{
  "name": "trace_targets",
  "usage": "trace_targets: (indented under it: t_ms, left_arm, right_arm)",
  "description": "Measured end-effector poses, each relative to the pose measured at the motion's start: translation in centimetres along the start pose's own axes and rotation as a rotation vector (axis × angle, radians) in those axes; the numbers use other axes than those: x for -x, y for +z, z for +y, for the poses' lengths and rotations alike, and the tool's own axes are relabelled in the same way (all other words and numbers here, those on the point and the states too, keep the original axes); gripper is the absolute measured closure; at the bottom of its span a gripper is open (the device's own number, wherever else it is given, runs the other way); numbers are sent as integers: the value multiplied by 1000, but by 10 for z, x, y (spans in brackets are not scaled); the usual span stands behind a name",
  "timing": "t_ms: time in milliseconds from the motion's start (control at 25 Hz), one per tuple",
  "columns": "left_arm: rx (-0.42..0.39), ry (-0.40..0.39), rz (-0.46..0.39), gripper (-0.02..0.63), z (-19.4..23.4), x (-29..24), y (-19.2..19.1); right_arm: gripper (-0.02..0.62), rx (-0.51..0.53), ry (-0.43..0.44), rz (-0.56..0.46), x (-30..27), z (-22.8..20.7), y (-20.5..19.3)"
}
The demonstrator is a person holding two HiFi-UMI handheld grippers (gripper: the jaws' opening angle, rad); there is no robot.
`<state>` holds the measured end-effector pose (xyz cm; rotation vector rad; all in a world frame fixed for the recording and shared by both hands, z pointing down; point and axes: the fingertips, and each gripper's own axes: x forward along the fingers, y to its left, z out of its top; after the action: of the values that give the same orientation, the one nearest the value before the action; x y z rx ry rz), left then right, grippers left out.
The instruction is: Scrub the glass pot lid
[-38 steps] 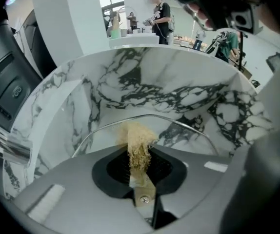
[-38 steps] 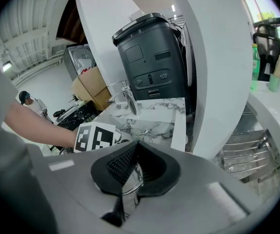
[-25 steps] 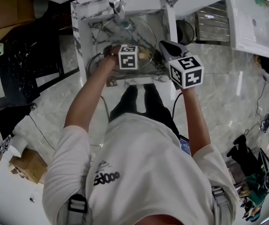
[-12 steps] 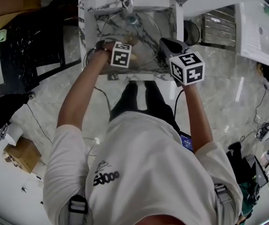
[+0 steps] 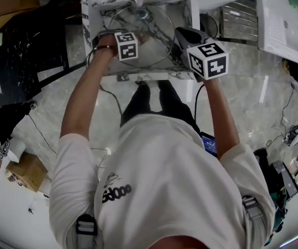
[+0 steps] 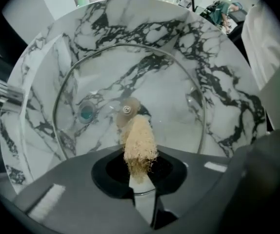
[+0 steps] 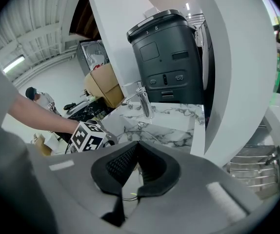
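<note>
The left gripper (image 6: 139, 178) is clamping a tan fibrous scrubbing pad (image 6: 139, 143), whose long axis is pointing straight ahead, its tip reaching the metal knob (image 6: 127, 110) at the centre of the round clear glass pot lid (image 6: 174, 101). The lid is lying in the white black-veined marble sink (image 6: 223, 48). The right gripper (image 7: 136, 161) is sitting at the lid's right rim, jaws closed, apparently pinching it, so the scrubbing is falling to the left

Grey marble floor (image 5: 258, 92), cardboard box (image 5: 27, 173), metal rack (image 5: 237, 19), dark cabinet (image 7: 164, 57)
</note>
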<state>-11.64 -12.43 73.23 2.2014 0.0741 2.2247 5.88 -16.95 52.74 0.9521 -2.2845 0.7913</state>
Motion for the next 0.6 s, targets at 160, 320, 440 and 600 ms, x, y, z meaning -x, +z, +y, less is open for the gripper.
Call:
trace_targets:
  t_ms: [160,320,440,600]
  left_arm:
    - [144,136,6,555,36,1,-2]
    - [295,180,-41,557,54,0,9]
    - [358,178,-91,557,61,-2,27]
    - [335,168,-136,555,58,-1,55]
  right_arm:
    - [592,5,-12,-9,3,-4,8]
    - [592,20,-13,-1,4,-3,12]
    - [592,44,-32,7,9,-8,14]
    - [592,60,-45,10,17,-10,18]
